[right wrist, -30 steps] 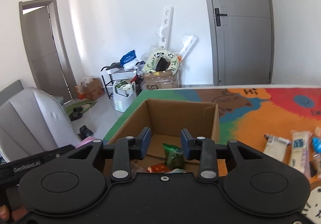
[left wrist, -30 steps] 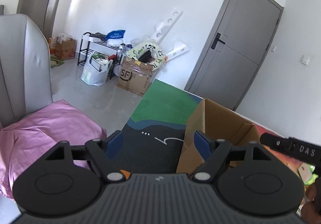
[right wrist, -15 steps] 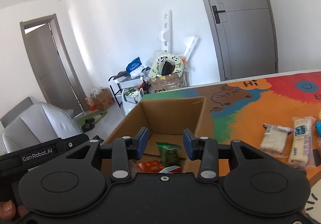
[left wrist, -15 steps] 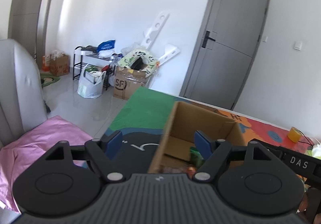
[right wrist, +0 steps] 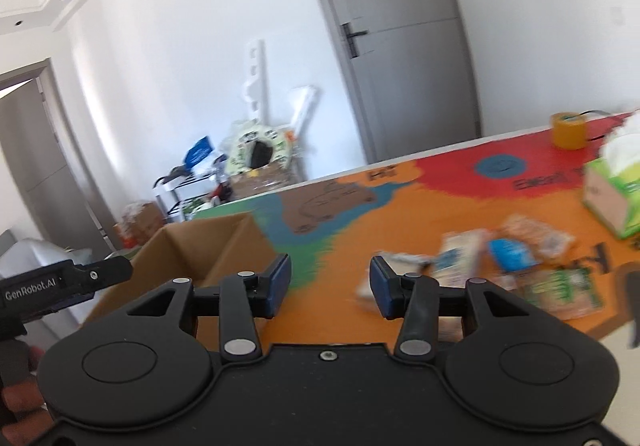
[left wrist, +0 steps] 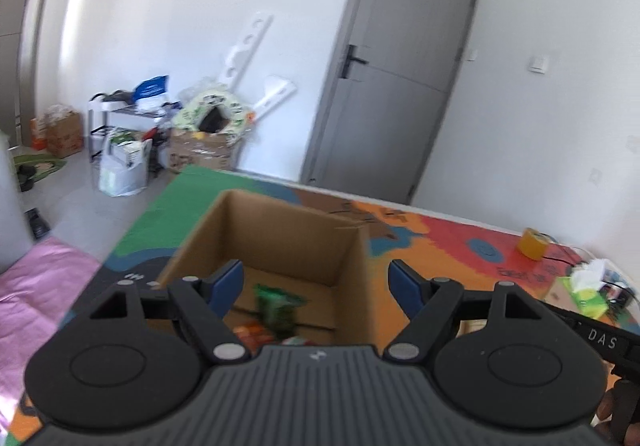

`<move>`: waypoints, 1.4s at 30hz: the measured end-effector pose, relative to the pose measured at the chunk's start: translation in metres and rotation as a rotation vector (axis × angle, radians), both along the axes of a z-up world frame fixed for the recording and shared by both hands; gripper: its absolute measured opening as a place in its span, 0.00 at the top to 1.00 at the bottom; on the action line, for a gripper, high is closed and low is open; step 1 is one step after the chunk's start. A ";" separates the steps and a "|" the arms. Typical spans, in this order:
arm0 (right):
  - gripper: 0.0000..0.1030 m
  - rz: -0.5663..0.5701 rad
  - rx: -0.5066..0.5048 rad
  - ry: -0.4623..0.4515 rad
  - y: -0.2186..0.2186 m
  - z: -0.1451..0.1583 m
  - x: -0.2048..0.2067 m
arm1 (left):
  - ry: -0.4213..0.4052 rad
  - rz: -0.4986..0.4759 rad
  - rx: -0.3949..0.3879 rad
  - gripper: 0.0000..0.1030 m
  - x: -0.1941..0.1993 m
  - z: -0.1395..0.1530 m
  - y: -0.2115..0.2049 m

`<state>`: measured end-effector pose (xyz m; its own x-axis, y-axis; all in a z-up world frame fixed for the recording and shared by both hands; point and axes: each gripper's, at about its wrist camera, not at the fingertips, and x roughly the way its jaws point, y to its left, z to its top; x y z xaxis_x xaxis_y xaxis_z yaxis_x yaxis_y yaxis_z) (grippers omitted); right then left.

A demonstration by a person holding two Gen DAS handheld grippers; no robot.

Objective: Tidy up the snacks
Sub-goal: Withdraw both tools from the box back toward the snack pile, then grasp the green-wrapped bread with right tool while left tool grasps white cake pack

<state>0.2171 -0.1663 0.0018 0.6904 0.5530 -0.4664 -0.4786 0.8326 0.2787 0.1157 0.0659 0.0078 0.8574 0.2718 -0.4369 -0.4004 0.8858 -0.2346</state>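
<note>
**Left wrist view: your tongs hang over the snack box**

Your left tongs [left wrist: 316, 282] stand released and empty above the open cardboard box [left wrist: 288, 230], which sits at 12 o'clock on the colourful tabletop [left wrist: 440, 238]. Inside it, a green snack packet [left wrist: 280, 306] lies beside a red one [left wrist: 250, 332].

In the right wrist view, your right tongs [right wrist: 330, 286] are opening with nothing between them. The box lies at 10 o'clock. Blurred loose snack packets [right wrist: 500, 258] lie on the tabletop at 2 o'clock, near a green tissue box [right wrist: 612, 202]; a yellow tape roll [right wrist: 568, 130] sits further back.
</note>
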 end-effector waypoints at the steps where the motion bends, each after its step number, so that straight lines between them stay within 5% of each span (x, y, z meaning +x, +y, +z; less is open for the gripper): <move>1: 0.50 -0.013 -0.004 0.001 -0.009 0.001 0.001 | -0.005 -0.021 0.001 0.24 0.004 0.002 -0.006; 21: 0.50 -0.234 -0.002 0.098 -0.120 -0.033 0.049 | 0.070 -0.261 -0.040 0.27 0.086 -0.020 -0.090; 42: 0.50 -0.165 -0.045 0.202 -0.113 -0.082 0.101 | 0.224 -0.355 -0.073 0.48 0.171 -0.078 -0.135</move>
